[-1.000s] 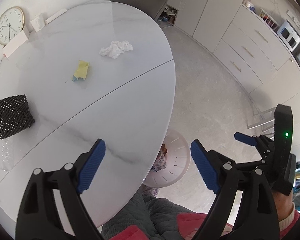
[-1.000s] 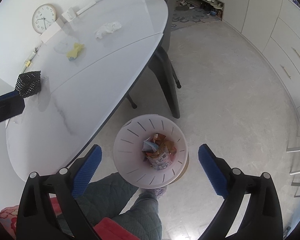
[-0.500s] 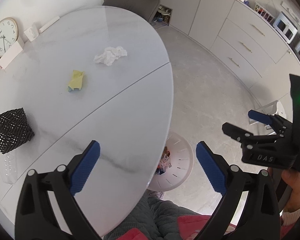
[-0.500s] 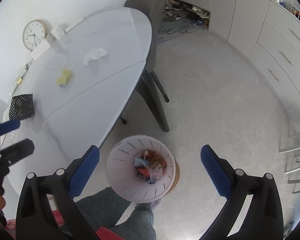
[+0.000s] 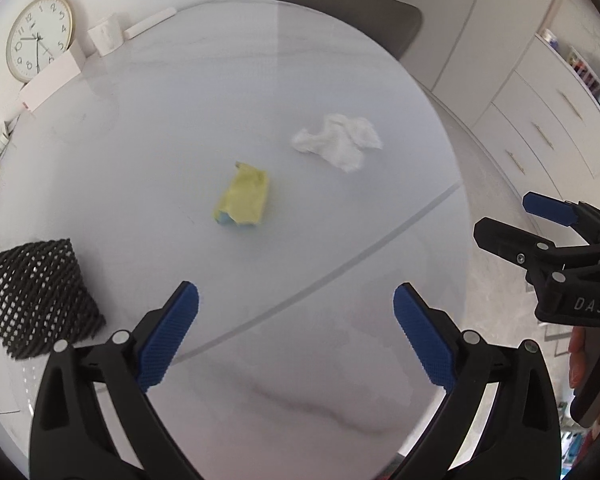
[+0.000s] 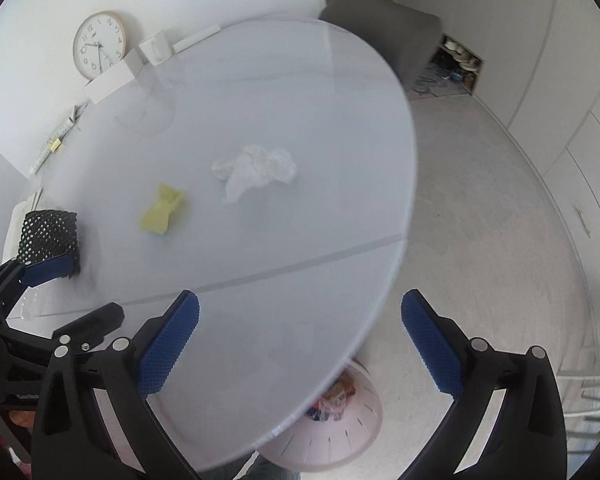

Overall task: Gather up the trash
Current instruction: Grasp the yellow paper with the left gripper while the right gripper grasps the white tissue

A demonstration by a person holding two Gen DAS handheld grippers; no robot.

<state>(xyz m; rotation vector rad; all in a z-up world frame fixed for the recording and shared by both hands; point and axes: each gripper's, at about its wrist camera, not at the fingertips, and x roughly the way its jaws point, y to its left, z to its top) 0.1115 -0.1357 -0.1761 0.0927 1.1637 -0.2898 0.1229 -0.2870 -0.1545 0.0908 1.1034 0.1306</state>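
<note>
A crumpled white tissue (image 5: 338,142) and a yellow wrapper (image 5: 243,200) lie on the white oval table (image 5: 180,120). They also show in the right wrist view: the tissue (image 6: 256,170) and the wrapper (image 6: 162,210). My left gripper (image 5: 296,332) is open and empty above the table's near half. My right gripper (image 6: 300,340) is open and empty over the table's front edge. It shows from the side in the left wrist view (image 5: 512,220). A pink trash bin (image 6: 332,424) with wrappers inside stands on the floor, partly hidden under the table.
A black mesh holder (image 5: 40,296) stands at the table's left. A clock (image 5: 38,48), a white box (image 5: 52,82) and a white cup (image 5: 106,36) stand at the far edge by the wall. A grey chair (image 5: 352,12) stands behind the table. Cabinets (image 5: 540,120) line the right.
Both grippers have risen and swung from the bin toward the table top. The tissue and wrapper now lie ahead of both, closer. The bin has dropped out of the left view.
</note>
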